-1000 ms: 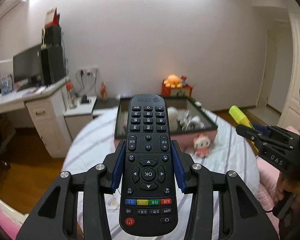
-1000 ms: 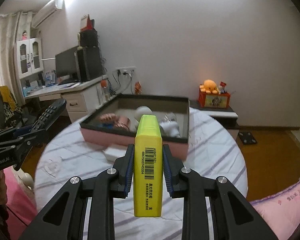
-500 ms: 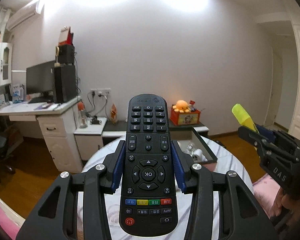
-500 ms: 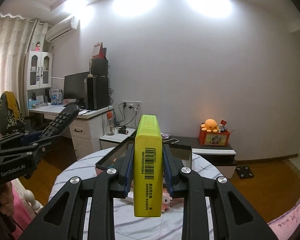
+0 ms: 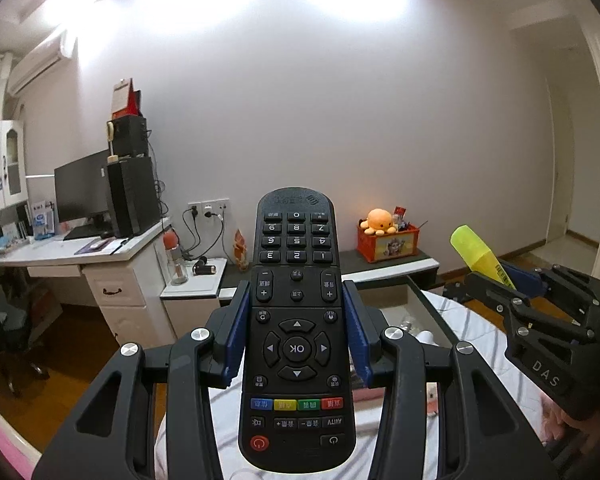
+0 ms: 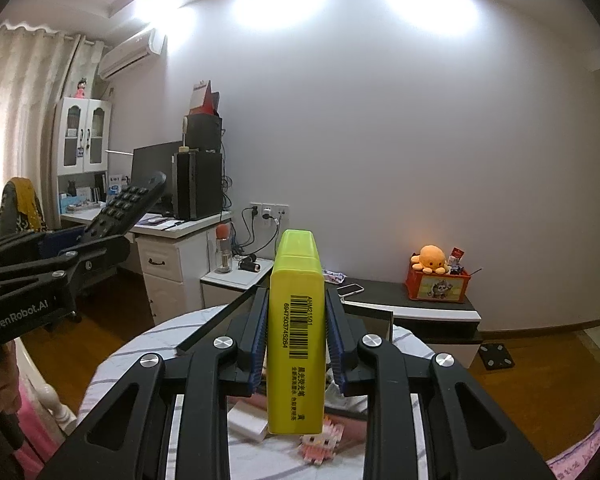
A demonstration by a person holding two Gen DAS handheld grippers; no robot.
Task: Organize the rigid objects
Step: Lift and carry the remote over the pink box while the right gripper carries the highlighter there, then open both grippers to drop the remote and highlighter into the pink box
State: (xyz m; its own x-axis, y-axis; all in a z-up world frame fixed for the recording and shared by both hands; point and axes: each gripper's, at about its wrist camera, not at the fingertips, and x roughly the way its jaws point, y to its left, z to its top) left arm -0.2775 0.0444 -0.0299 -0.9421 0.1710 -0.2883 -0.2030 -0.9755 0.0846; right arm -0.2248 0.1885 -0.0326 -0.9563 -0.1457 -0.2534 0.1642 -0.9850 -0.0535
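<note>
My left gripper (image 5: 296, 334) is shut on a black remote control (image 5: 296, 320), held up level above the round table; the remote also shows in the right wrist view (image 6: 128, 204). My right gripper (image 6: 296, 336) is shut on a yellow highlighter (image 6: 296, 336) with a barcode label; the highlighter also shows in the left wrist view (image 5: 480, 256). The dark-rimmed pink box (image 5: 432, 312) lies low on the table, mostly hidden behind both grippers; its rim shows in the right wrist view (image 6: 216, 324).
The round table has a striped white cloth (image 6: 112, 368). A small pink block figure (image 6: 320, 444) and a white block (image 6: 248, 420) lie on it. A desk with monitor (image 5: 80, 196) stands left; an orange plush on a box (image 5: 384, 232) sits on a low shelf.
Both grippers have tilted and lifted upward with their objects; the table and box have dropped low in both views and more wall and ceiling shows.
</note>
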